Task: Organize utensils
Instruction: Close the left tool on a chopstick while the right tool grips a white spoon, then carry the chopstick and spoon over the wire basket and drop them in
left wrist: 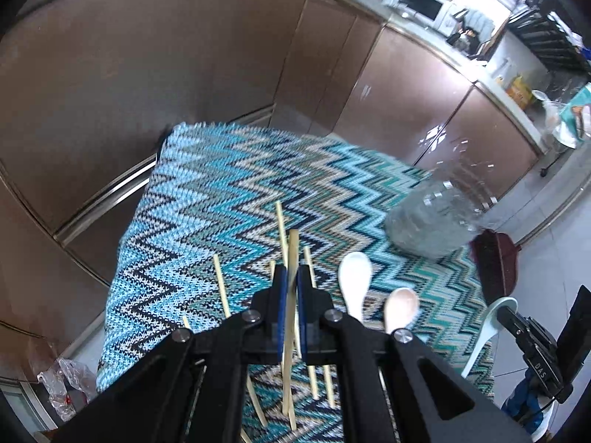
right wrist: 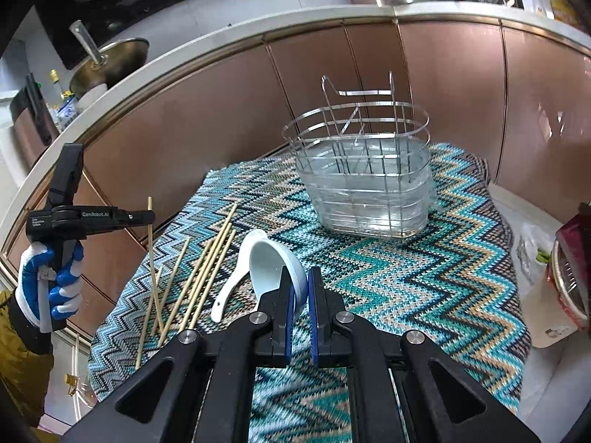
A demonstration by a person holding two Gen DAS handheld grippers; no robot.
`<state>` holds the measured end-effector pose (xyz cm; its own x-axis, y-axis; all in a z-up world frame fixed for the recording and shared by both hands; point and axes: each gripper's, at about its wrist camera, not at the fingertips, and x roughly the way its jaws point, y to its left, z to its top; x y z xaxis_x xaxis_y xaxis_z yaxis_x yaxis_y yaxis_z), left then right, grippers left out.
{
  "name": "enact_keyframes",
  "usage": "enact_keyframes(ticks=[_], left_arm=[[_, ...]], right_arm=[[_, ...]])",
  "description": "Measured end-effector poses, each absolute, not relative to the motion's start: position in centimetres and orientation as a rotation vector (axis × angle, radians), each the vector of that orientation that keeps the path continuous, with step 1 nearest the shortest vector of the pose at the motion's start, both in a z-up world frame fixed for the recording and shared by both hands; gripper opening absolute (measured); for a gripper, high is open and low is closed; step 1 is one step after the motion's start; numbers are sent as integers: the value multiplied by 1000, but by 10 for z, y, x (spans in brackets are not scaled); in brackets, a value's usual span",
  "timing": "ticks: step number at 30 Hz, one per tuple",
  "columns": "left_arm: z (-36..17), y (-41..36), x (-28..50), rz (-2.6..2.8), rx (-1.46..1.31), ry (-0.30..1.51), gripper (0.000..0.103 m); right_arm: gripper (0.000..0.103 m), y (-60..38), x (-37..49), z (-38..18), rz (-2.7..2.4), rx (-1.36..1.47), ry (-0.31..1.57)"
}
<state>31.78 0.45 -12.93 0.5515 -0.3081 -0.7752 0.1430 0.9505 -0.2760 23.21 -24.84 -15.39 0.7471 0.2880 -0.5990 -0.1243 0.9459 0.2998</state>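
Observation:
My left gripper (left wrist: pixel 290 277) is shut on one wooden chopstick (left wrist: pixel 293 258) and holds it above the zigzag cloth; in the right wrist view the left gripper (right wrist: pixel 149 216) holds that chopstick (right wrist: pixel 150 243) upright at the table's left side. Several more chopsticks (right wrist: pixel 201 277) lie on the cloth. My right gripper (right wrist: pixel 300 284) is shut on the rim of a white ceramic spoon (right wrist: pixel 271 262), lifted above the cloth. Another white spoon (right wrist: pixel 236 277) lies beside it. Two spoons (left wrist: pixel 355 277) show in the left wrist view. The wire utensil basket (right wrist: pixel 364 181) stands behind.
The table carries a blue zigzag cloth (right wrist: pixel 424 277). Brown cabinet doors (right wrist: pixel 443 85) curve closely behind it. A red bag (right wrist: pixel 572 269) sits off the right edge. A wok (right wrist: pixel 110 62) and bottles stand on the counter at left.

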Motion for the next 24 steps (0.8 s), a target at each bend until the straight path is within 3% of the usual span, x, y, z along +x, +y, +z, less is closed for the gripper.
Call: enact_keyframes(ticks=[11, 18, 24], left_arm=[[-28, -36, 305, -400, -222, 752, 5], [34, -88, 328, -494, -272, 600, 5], [37, -134, 365, -469, -289, 504, 5]], right_arm=[[7, -273, 211, -69, 131, 188, 484], [7, -288, 243, -20, -14, 133, 309], [7, -292, 285, -14, -128, 62, 225]])
